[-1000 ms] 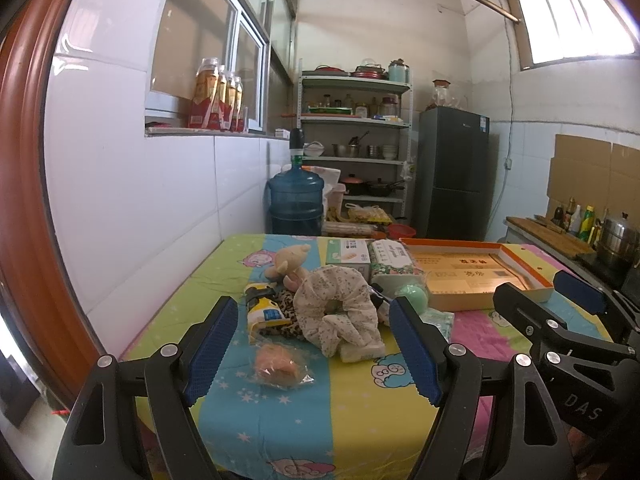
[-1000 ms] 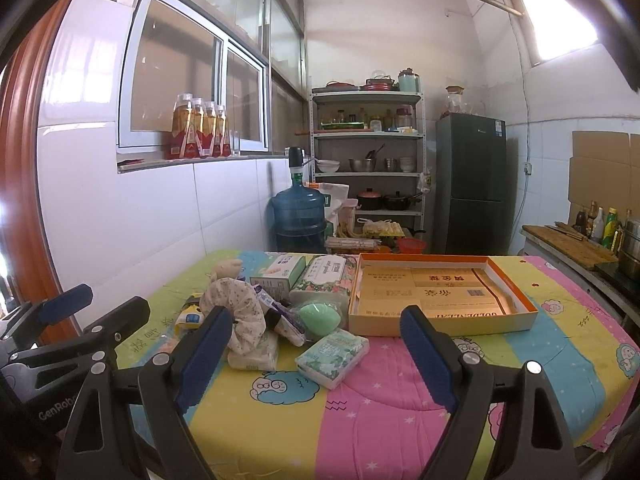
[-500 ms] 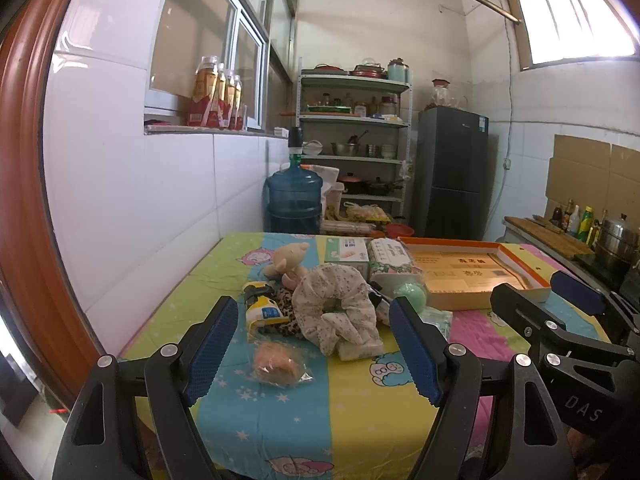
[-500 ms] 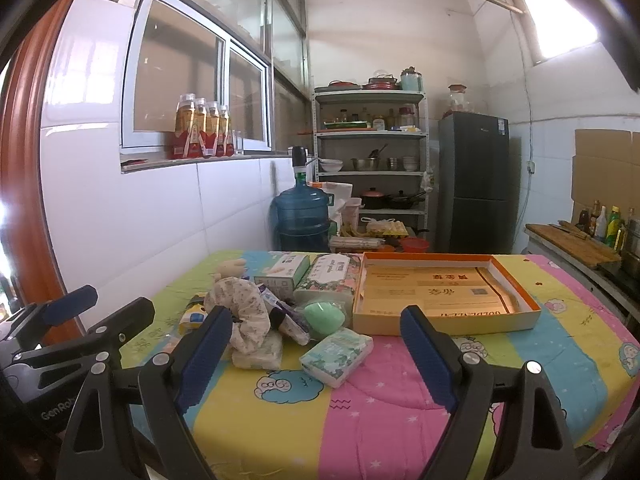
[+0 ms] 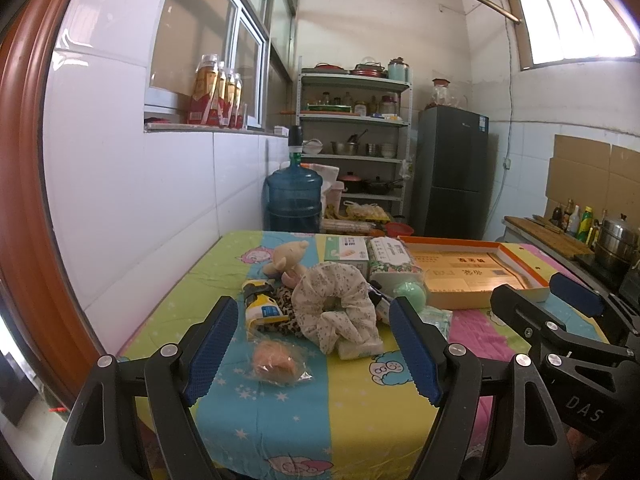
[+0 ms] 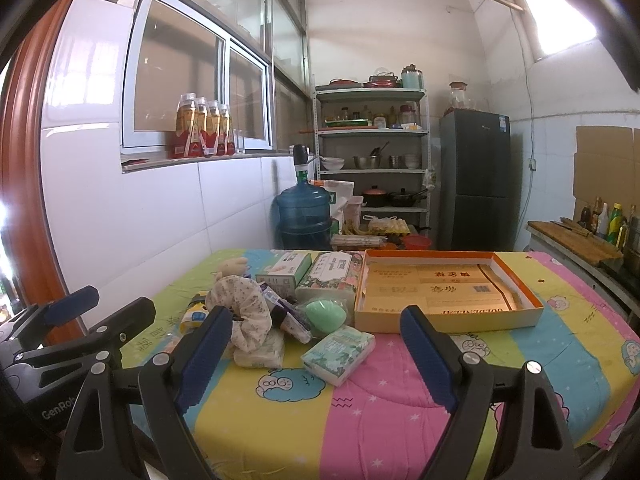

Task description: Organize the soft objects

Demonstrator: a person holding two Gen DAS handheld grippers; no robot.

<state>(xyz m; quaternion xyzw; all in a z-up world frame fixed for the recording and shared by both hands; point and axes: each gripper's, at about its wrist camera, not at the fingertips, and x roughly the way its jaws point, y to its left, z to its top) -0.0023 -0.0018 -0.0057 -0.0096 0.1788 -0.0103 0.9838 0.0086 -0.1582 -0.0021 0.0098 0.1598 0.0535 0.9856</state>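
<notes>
Evidently light and squashy, the scrunchie (image 5: 336, 308) atop the pile on the table (image 5: 360, 400) left of the box (image 6: 448, 292) wants pinching across its ring; left gripper (image 5: 312, 346) and right gripper (image 6: 316, 354) both gape empty.

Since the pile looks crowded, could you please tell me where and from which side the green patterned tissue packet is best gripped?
Grip the green patterned tissue packet across its short width, near the middle, coming from above and the near side with the right tool. It lies flat on the striped cartoon tablecloth, apart from the pile, with its long sides exposed. The mint-green egg-shaped sponge crowds only its far end.
</notes>
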